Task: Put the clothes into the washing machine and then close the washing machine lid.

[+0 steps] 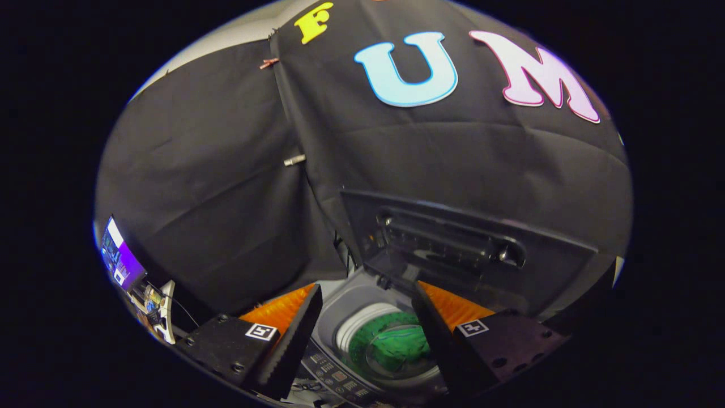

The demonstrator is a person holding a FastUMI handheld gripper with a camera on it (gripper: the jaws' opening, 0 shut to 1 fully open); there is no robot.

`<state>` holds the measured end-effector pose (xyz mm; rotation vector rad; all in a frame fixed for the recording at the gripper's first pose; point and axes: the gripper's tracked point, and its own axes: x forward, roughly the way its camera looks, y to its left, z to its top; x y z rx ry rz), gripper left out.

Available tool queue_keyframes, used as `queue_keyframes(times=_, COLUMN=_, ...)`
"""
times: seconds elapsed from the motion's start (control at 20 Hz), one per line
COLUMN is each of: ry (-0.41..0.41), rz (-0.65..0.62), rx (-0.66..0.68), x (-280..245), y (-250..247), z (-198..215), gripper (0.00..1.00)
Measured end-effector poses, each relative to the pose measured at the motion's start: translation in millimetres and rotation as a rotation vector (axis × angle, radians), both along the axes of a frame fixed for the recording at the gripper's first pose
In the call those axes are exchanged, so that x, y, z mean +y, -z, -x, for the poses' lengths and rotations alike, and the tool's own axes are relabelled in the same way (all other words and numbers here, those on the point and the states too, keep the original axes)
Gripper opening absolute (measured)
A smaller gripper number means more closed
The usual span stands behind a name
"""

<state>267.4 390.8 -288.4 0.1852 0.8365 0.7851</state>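
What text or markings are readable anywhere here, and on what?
No legible words.
Square coded markers sit on the gripper mounts: patterns, not text.
Washing machine control panel: button labels too small and blurred to read.
Fingers are open above the drum, holding nothing; green clothes lie inside, lid up.

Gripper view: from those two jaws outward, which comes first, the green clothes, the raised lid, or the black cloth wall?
Jaws of the gripper stand open, holding nothing.
1. Green clothes: nearest, down in the washing machine drum, seen between the jaws.
2. Lid: standing open just beyond the jaws.
3. Black cloth wall: farthest, behind the lid.
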Motion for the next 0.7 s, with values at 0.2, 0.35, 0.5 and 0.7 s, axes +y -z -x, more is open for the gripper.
queue_keyframes(times=0.2, ry=0.102, rz=0.019, rx=-0.102, x=-17.7, y=-4.5, z=-32.9, gripper=0.99)
queue_keyframes(times=0.35, ry=0.211, rz=0.03, rx=-0.134, x=-36.7, y=-10.6, z=-58.1, gripper=0.99)
queue_keyframes(times=0.5, ry=0.329, rz=0.045, rx=-0.199, x=-59.1, y=-16.2, z=-85.9, gripper=0.98)
queue_keyframes(times=0.7, ry=0.506, rz=0.132, rx=-0.31, x=-94.9, y=-23.0, z=-116.9, gripper=0.99)
